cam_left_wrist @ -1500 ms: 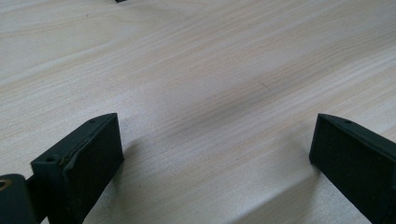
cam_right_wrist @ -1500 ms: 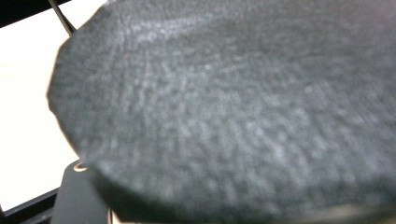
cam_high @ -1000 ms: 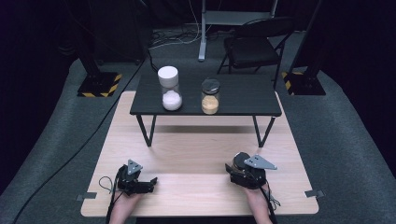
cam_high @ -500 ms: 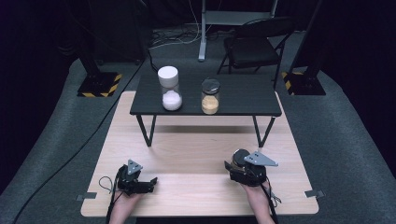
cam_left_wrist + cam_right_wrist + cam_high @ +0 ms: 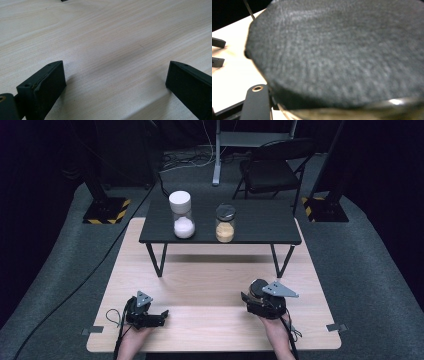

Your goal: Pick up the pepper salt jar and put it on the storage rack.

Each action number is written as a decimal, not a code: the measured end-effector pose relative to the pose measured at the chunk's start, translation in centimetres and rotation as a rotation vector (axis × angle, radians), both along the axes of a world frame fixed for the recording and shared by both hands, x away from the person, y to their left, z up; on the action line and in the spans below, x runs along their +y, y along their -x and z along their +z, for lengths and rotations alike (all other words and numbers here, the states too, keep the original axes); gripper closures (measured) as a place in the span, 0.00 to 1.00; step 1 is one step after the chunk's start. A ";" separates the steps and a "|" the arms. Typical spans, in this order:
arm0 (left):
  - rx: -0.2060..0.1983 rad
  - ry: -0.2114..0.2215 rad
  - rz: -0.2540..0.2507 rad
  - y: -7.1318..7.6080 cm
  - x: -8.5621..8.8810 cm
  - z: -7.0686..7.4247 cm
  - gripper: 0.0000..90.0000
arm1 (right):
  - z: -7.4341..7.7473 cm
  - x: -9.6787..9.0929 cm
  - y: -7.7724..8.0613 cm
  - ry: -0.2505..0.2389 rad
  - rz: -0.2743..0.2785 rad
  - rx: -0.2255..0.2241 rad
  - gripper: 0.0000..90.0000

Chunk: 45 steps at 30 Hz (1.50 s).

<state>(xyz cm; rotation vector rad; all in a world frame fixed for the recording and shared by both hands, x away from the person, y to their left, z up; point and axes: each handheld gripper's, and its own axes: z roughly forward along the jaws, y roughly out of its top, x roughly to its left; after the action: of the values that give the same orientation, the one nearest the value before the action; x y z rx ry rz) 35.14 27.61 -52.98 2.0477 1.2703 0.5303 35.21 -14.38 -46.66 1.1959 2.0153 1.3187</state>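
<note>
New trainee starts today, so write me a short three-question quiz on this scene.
1. True or false: the left gripper has its jaws open over bare wood, with nothing between them.
2. Which jar on the black table holds white powder? A: the white-lidded jar. B: the dark-lidded jar. C: both.
3. In a few words, what does the right gripper hold?

Key: 1 true. 2 A. 3 a dark round lid, seen close up in the right gripper view.
</note>
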 end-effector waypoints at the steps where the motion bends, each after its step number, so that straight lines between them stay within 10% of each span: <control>1: 0.000 -0.001 0.000 0.0 0.0 0.0 0.03 | 0.0 0.0 0.0 0.000 0.000 -0.001 0.33; 45: 0.000 0.000 -0.004 0.0 -0.1 0.0 0.03 | 0.0 -0.3 0.0 -0.003 0.000 0.011 0.33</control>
<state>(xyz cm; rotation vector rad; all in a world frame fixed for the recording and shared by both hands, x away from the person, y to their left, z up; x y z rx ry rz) 35.16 27.54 -52.98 2.0504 1.2656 0.5286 35.21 -14.70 -46.70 1.2069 2.0216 1.3184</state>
